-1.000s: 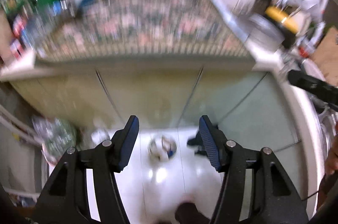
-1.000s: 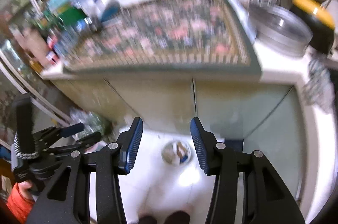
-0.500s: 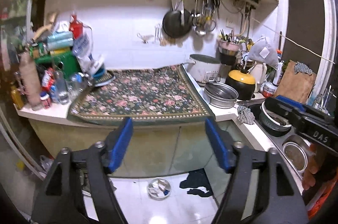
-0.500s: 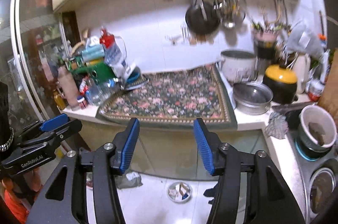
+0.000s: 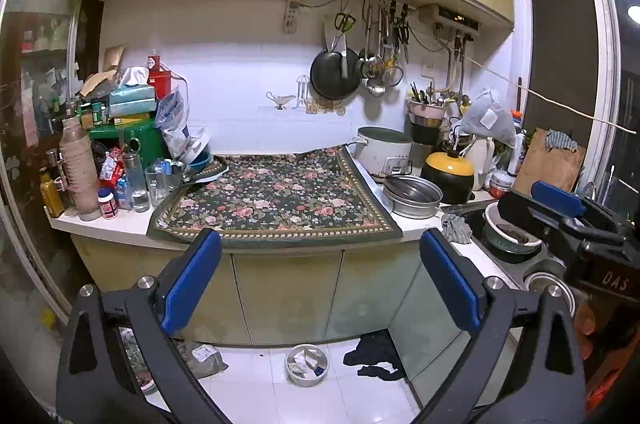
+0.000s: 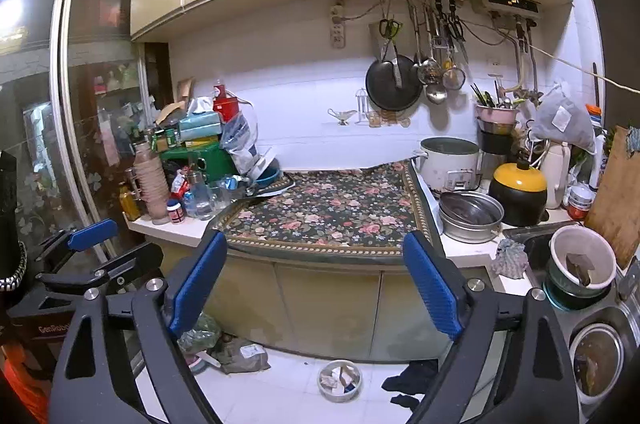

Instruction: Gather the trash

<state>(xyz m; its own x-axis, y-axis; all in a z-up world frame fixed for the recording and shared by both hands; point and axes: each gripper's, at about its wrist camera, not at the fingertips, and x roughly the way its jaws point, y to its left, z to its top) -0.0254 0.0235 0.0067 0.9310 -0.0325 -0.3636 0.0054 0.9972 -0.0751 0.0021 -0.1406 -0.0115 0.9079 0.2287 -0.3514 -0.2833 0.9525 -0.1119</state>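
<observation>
the left gripper (image 5: 320,288) and right gripper (image 6: 316,288) both gape wide, holding nothing. the small bowl of scraps (image 5: 307,364) sits on the floor by the cabinets, low and ahead of both, about equally near.

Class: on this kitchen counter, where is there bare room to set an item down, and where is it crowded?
Free: the floral mat, between the bottle cluster on its left and the steel pan on its right. Crowded: both of those ends, and the sink full of bowls.
</observation>
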